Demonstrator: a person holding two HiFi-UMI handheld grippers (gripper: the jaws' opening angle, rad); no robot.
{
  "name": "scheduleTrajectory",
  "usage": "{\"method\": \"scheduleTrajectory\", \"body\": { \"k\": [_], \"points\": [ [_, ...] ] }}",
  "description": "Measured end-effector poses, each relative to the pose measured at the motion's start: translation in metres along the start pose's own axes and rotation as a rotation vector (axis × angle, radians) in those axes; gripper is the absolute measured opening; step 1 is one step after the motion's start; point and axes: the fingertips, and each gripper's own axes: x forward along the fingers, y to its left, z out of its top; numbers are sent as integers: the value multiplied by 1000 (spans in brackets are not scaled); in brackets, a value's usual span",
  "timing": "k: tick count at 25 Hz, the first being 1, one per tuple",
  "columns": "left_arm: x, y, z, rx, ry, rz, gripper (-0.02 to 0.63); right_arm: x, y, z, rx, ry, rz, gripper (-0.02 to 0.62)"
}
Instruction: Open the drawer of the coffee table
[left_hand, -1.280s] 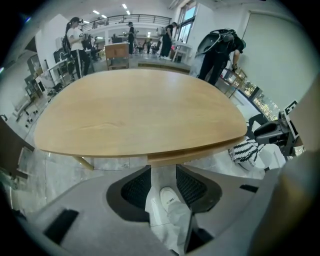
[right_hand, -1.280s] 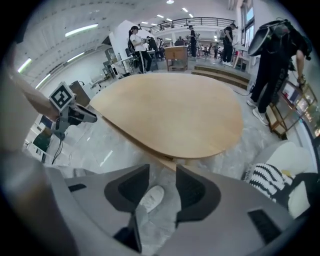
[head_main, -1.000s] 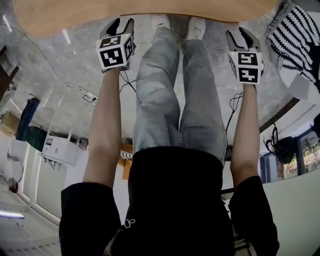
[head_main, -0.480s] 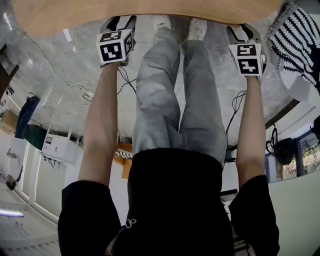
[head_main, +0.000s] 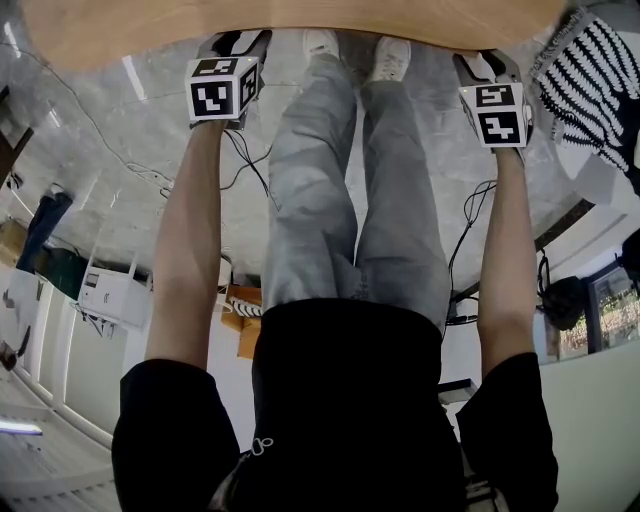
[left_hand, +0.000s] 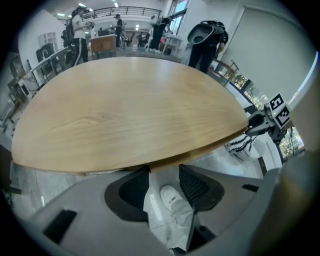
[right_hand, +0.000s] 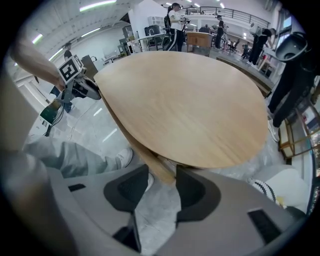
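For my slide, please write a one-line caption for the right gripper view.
Right gripper, fingers apart, at the strip beneath the wooden coffee table's near rim.

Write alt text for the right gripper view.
The right gripper, jaws apart, straddles the lower edge of a pale wooden table. A trouser leg and white shoe show at left; people stand far behind.
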Motion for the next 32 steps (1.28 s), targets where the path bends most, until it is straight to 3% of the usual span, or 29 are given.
{"method": "scheduleTrajectory", "body": {
  "k": [16, 32],
  "points": [
    [-8, -3, -9, 2, 5, 34, 163, -6, 6, -5, -72, 44, -30, 135],
    [-24, -25, -74, -6, 98, 22, 149, -16, 50, -50, -137, 124, 32, 124]
  ]
}}
